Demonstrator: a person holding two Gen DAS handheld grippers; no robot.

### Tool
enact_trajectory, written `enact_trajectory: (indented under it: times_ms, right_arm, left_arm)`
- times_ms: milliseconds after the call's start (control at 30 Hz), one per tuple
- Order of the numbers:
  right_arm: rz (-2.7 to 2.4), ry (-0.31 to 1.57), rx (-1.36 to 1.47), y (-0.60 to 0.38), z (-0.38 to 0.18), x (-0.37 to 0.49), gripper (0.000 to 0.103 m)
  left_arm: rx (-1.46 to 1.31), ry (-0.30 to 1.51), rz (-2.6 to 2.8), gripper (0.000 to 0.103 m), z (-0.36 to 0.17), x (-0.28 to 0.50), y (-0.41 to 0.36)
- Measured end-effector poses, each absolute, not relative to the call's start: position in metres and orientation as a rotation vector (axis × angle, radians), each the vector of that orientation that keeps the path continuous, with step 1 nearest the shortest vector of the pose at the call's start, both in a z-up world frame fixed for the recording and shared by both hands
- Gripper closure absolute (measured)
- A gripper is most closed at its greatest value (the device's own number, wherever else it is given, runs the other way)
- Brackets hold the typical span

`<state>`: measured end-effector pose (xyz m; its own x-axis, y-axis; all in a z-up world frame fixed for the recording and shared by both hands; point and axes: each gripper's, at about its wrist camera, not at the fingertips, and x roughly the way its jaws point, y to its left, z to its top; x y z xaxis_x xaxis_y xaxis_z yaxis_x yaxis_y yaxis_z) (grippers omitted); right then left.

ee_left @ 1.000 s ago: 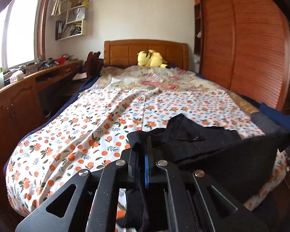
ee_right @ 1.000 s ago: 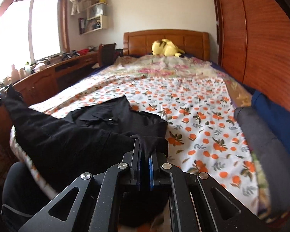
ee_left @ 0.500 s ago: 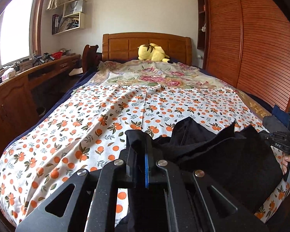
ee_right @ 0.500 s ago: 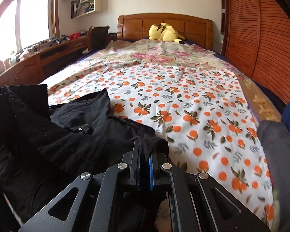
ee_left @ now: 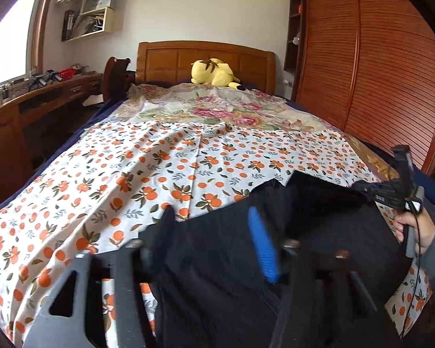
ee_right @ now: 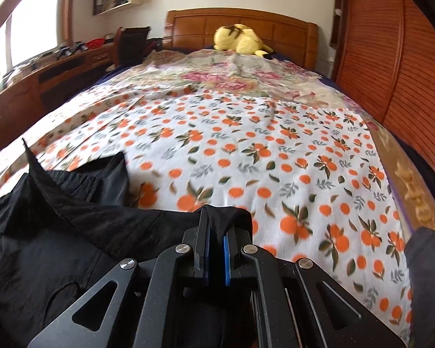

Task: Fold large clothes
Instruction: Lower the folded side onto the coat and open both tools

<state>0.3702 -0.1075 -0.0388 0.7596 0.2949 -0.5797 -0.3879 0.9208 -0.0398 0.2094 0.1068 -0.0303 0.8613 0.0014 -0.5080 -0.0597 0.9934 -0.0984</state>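
Nearest the bed's foot, the left gripper point(ee_left: 214, 240) is standing wide open, its jaws straddling the black garment point(ee_left: 319, 249) without pinching it. The right gripper point(ee_right: 216, 253) is nearly closed, clamping a fold of that garment, likely to steady it. The orange-print sheet point(ee_right: 246, 150) is lying beyond, with a yellow plush toy point(ee_right: 240, 39) by the headboard.

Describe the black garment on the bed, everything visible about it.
The black garment is a large piece of dark, thin, slightly crinkled woven fabric, bunched in loose folds with one corner standing up in a peak. It lies at the near end of the bed on the orange-print sheet. The right gripper pinches a fold of its edge between narrowly parted fingers. The left gripper is open, fingers spread with cloth lying between them.
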Motion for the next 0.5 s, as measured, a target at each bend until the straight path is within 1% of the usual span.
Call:
enact_trajectory:
  times_ms: [33,67,200,333,400,467,500]
  right_arm:
    - [0.354,0.607,-0.156,-0.105,-0.041,0.377,0.097]
    - [0.332,0.621,-0.151,-0.104,-0.043,0.386,0.097]
    - [0.253,0.693,-0.154,-0.093,-0.055,0.414,0.097]
    - [0.251,0.742,-0.149,-0.082,-0.054,0.426,0.096]
    - [0.265,0.750,-0.122,-0.084,-0.049,0.427,0.090]
    - [0.287,0.750,-0.094,-0.088,-0.043,0.427,0.082]
    - [0.289,0.746,-0.086,-0.092,-0.041,0.428,0.080]
  left_arm:
    - [-0.117,0.528,0.020,0.025,-0.033,0.210,0.106]
    - [-0.121,0.524,0.011,0.022,-0.035,0.210,0.106]
    - [-0.110,0.528,-0.002,0.022,-0.039,0.212,0.102]
    - [-0.100,0.549,-0.037,0.022,-0.045,0.214,0.094]
    - [-0.093,0.562,-0.056,0.022,-0.048,0.214,0.090]
    - [-0.094,0.574,-0.074,0.022,-0.051,0.214,0.086]
    - [-0.096,0.577,-0.081,0.022,-0.052,0.214,0.084]
